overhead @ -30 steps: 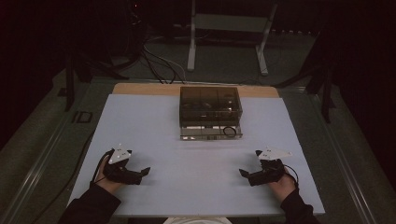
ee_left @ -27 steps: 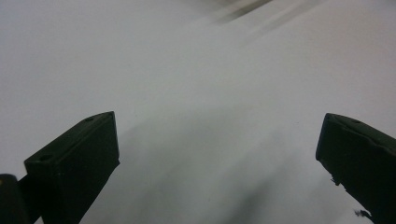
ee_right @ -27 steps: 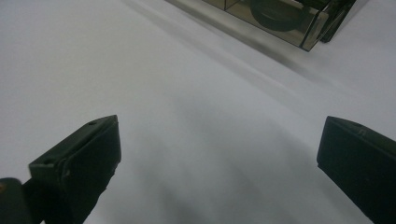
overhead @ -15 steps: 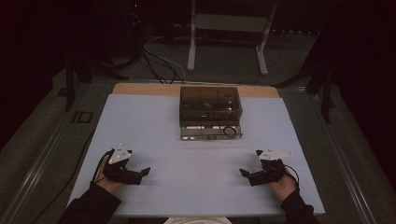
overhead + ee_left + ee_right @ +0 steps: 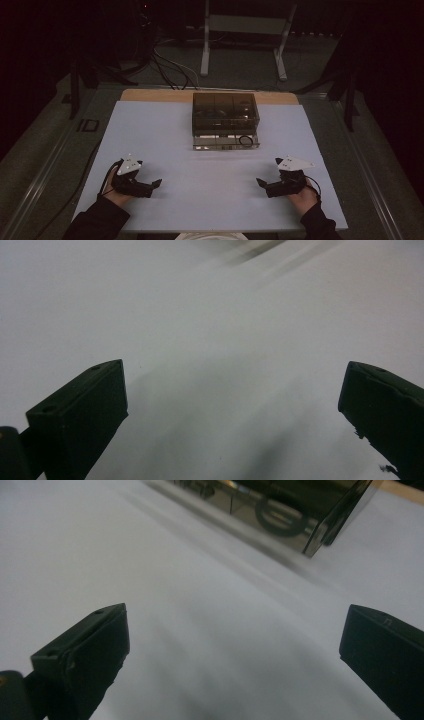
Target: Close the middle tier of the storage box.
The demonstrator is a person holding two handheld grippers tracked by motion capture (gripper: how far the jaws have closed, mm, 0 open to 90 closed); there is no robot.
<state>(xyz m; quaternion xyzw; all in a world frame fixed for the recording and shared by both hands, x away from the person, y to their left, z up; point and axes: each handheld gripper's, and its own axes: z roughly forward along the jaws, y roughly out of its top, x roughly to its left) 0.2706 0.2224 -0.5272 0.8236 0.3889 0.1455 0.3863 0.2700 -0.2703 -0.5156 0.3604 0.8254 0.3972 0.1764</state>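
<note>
Both the left claw (image 5: 156, 184) and right claw (image 5: 260, 183) rest wide and empty on the white table (image 5: 210, 170), well apart from the smoky clear box (image 5: 225, 112).

The box (image 5: 225, 112) looks like smoked, glossy clear plastic. The sheet (image 5: 165, 135) under it is matt, smooth white; a wood strip (image 5: 150, 95) shows at its far edge.

Smoky transparent lidded box (image 5: 225, 119), upright and closed, at the white table's far middle.
</note>
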